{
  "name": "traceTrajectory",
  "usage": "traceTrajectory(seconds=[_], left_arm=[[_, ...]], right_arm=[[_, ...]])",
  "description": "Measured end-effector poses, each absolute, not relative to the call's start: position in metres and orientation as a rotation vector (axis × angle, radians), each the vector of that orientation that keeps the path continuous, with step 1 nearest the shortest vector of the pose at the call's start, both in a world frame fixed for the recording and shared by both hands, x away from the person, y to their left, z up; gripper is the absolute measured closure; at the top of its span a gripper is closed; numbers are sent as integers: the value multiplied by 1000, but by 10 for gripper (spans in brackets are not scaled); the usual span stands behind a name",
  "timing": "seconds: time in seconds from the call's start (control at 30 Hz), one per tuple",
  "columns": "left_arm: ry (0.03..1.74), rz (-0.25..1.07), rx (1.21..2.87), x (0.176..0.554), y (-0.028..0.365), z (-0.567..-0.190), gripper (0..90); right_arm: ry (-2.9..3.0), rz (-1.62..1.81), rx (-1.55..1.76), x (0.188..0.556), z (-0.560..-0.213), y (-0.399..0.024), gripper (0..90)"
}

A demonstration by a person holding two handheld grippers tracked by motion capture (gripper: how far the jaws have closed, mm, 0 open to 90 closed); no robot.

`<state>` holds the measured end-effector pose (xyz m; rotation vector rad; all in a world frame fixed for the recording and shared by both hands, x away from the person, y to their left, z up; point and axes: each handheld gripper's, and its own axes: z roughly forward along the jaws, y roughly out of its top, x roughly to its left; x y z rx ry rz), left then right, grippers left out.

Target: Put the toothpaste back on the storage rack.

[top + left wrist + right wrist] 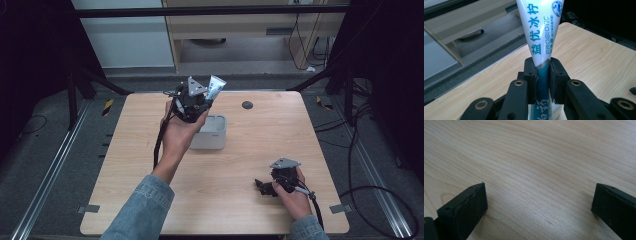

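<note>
White tube (541,32) clamped in left gripper (542,75), lifted above grey box (210,134) | right gripper (539,202) agape, idle | placing left.

tube (541,32): glossy plastic | table (544,157): matt wood grain | fingers (466,207): matt black

A: Where's room to pass?
B: Bare wood on the table (280,135) btwn the grey box (210,132) and right gripper (261,186).
A: Blockers?
B: Box mid-table, left gripper (200,102) w/ toothpaste tube (216,86) above its far-left corner.
</note>
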<state>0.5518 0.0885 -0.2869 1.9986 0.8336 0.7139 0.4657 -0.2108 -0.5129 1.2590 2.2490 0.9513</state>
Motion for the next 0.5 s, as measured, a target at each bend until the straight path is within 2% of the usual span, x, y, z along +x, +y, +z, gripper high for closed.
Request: traceTrajectory(seconds=[0.5], left_arm=[[862,706,1964,565,90,-289,778]], right_arm=[[2249,954,1261,466,-513,-210,4]])
